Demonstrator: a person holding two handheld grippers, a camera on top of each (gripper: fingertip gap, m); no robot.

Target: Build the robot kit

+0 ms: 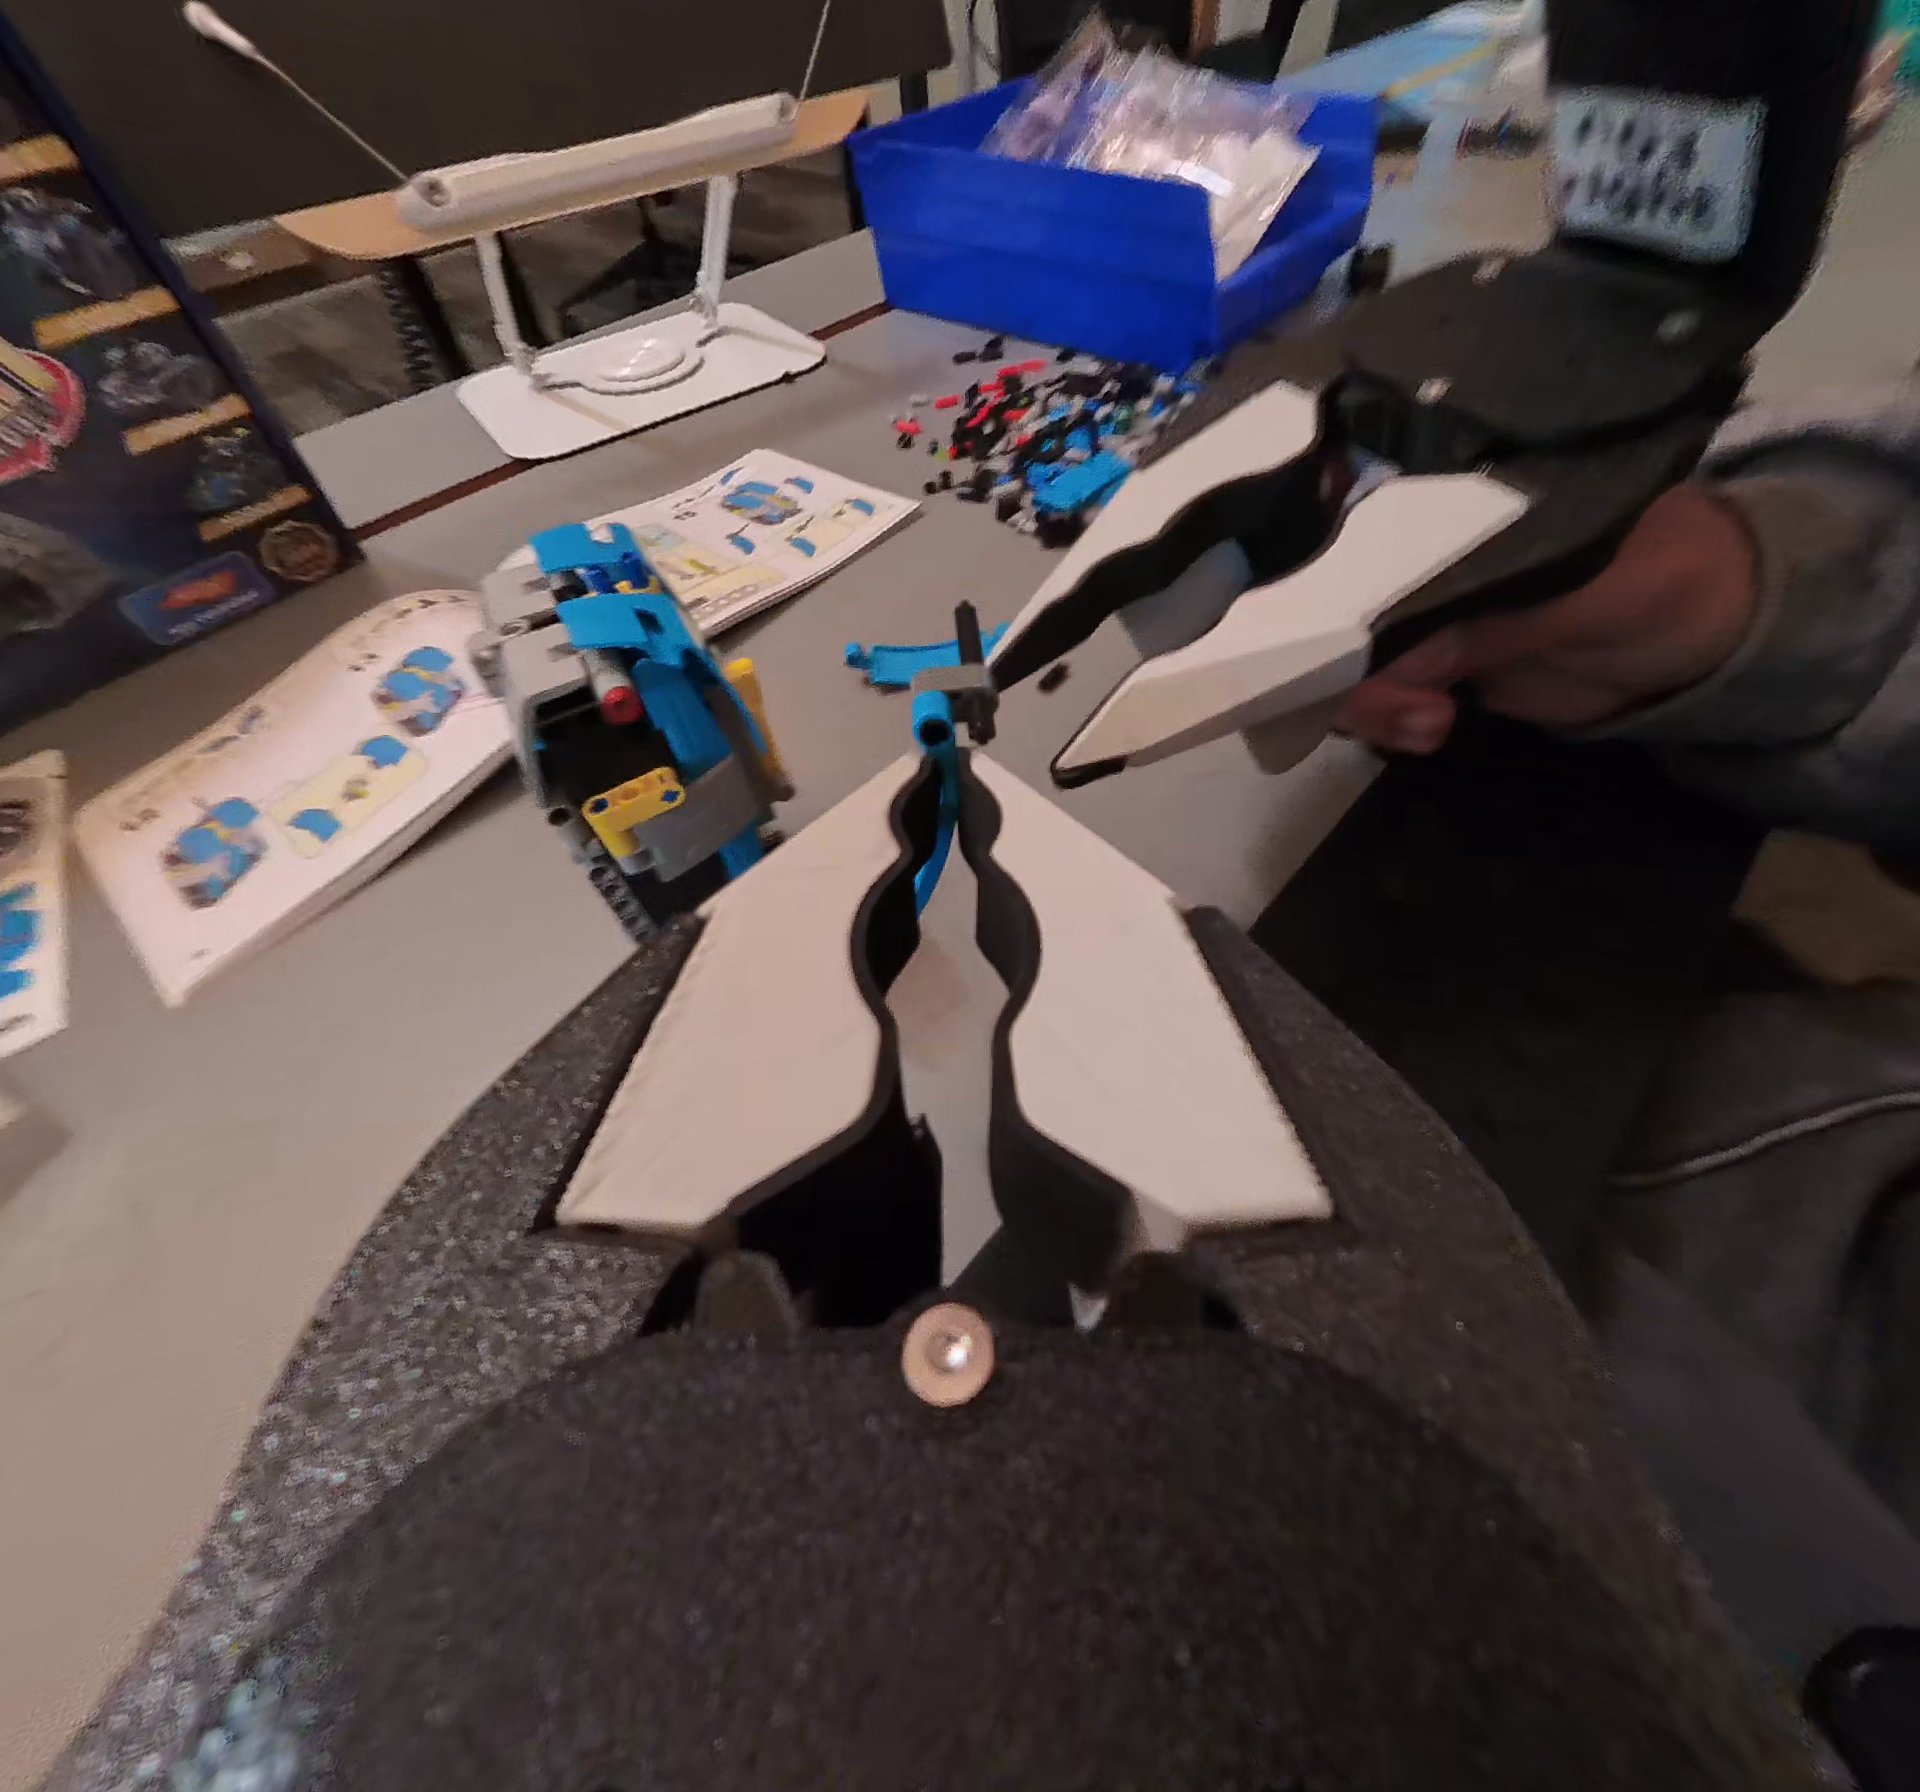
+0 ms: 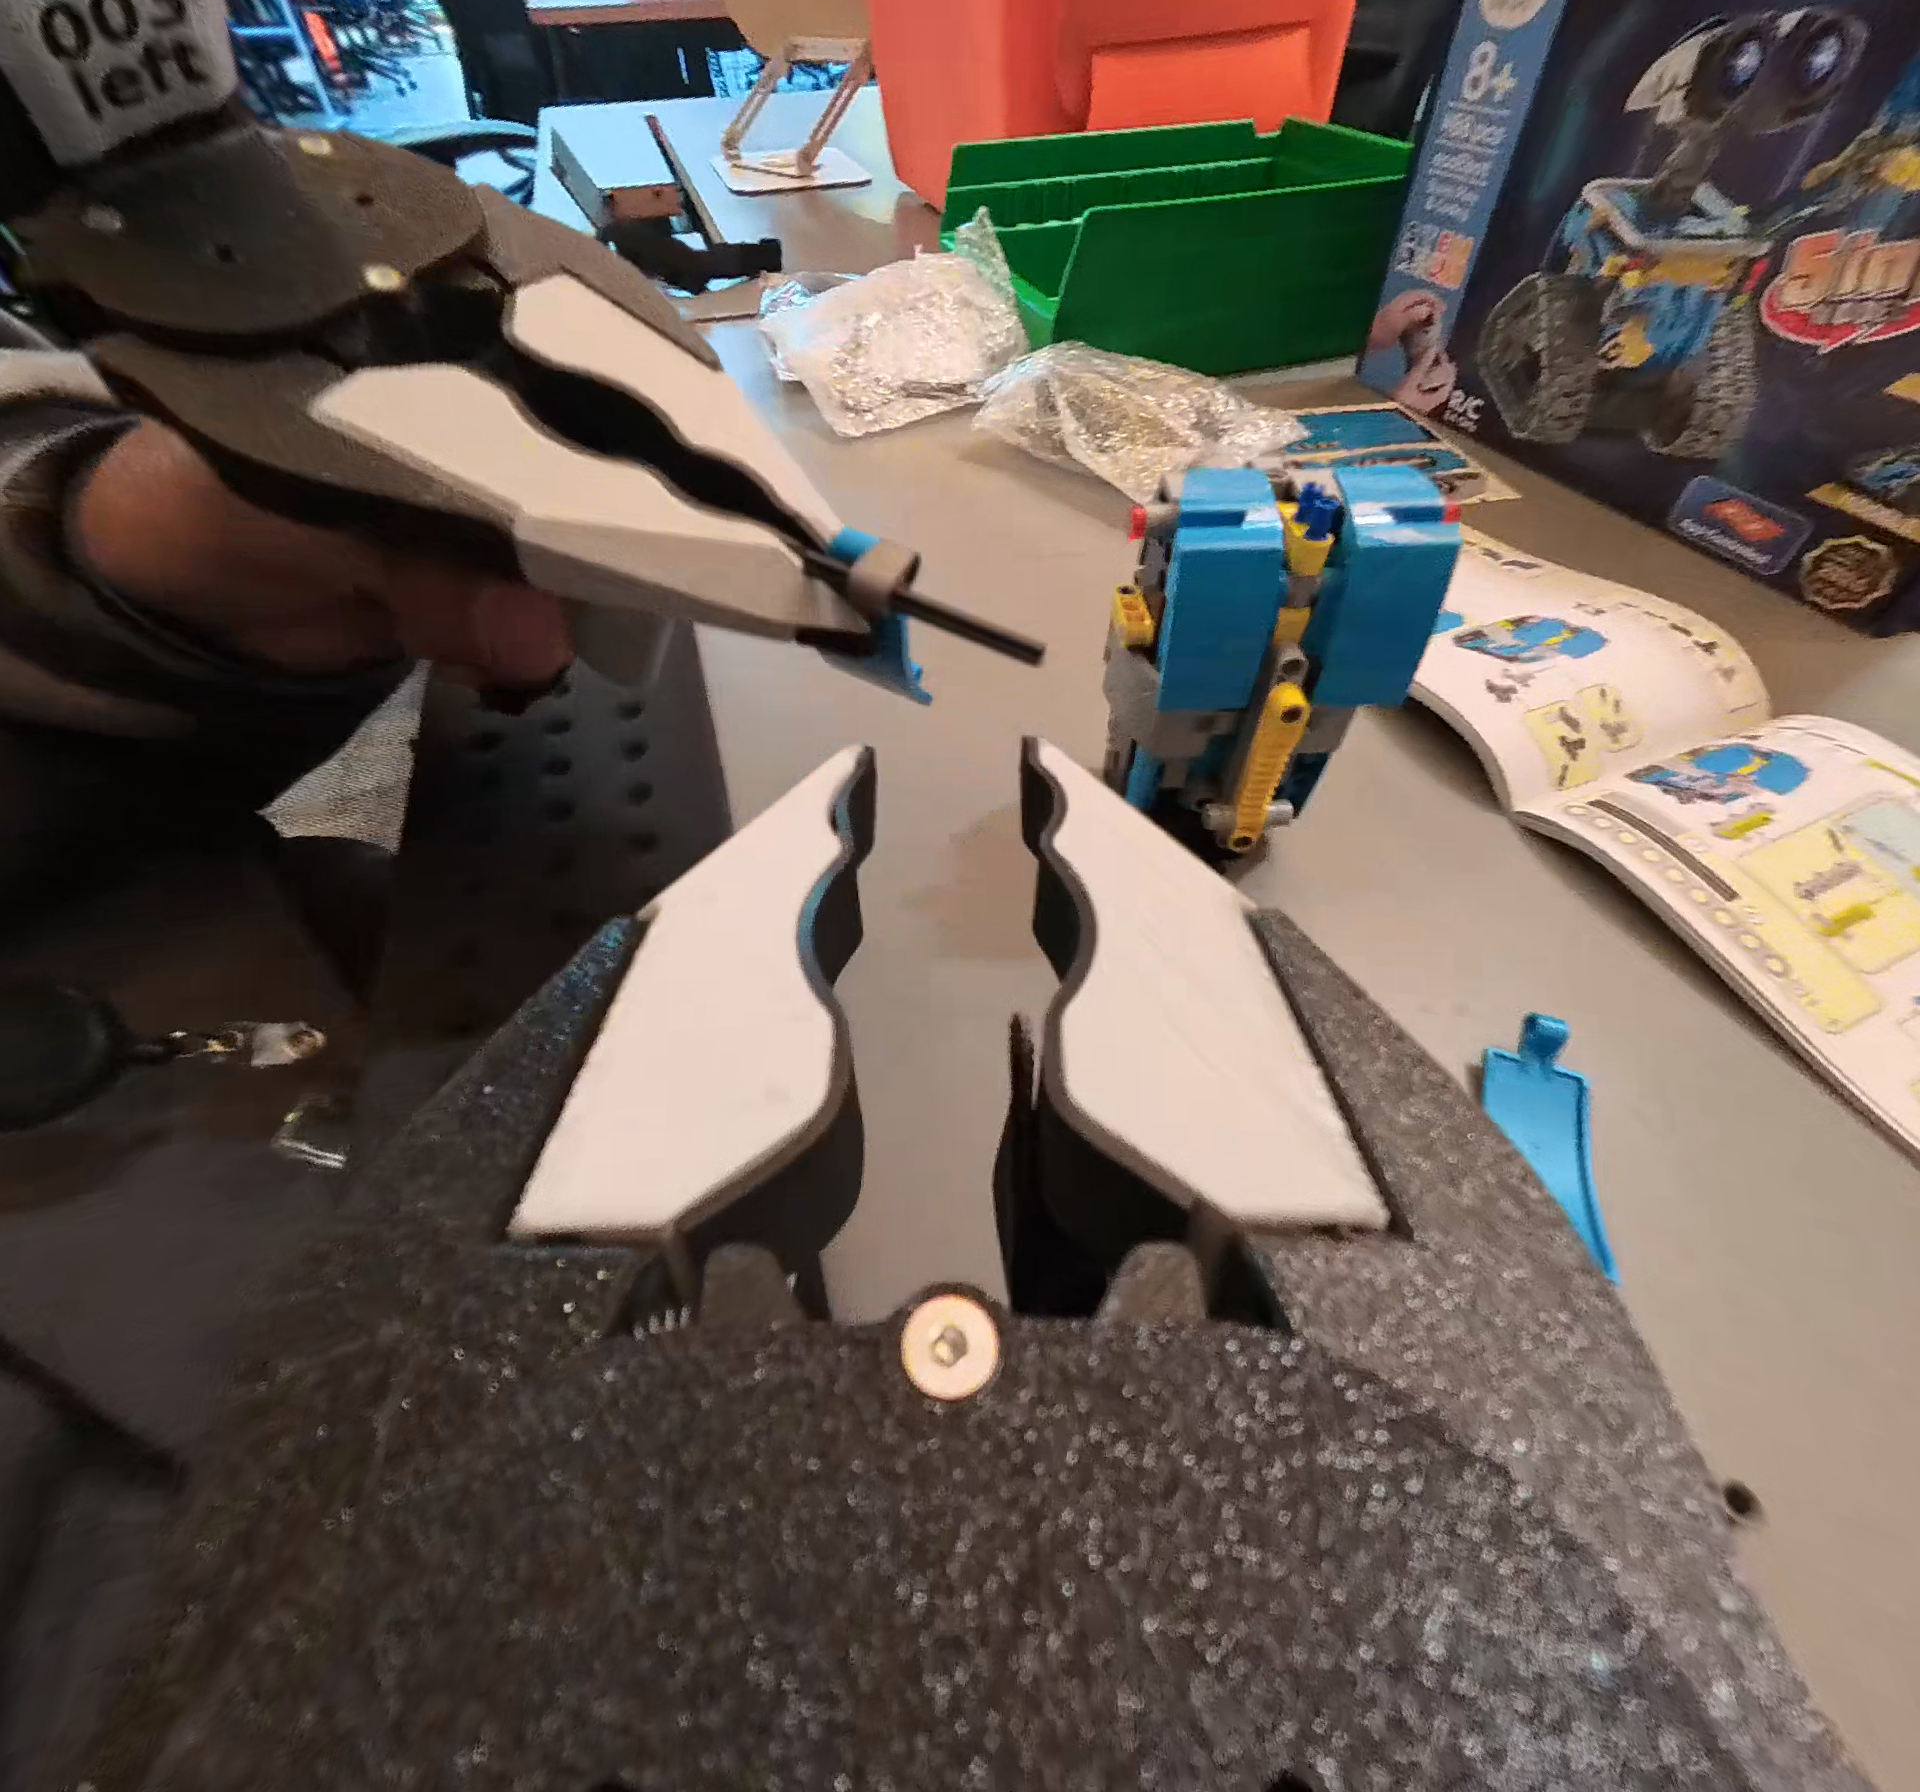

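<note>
Grey table (image 1: 260,1098), open instruction booklets (image 1: 301,786), blue-grey brick model (image 2: 1288,641), blue bin (image 1: 1091,236), loose bricks (image 1: 1039,433), green bin (image 2: 1195,236)

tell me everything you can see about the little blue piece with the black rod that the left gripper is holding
The small curved blue plastic piece is pinched between the tips of the shut left gripper and held above the grey table. At its end sits a grey connector block with a thin black axle rod through it, sticking out past the fingertips. In these views nothing else touches it.
</note>
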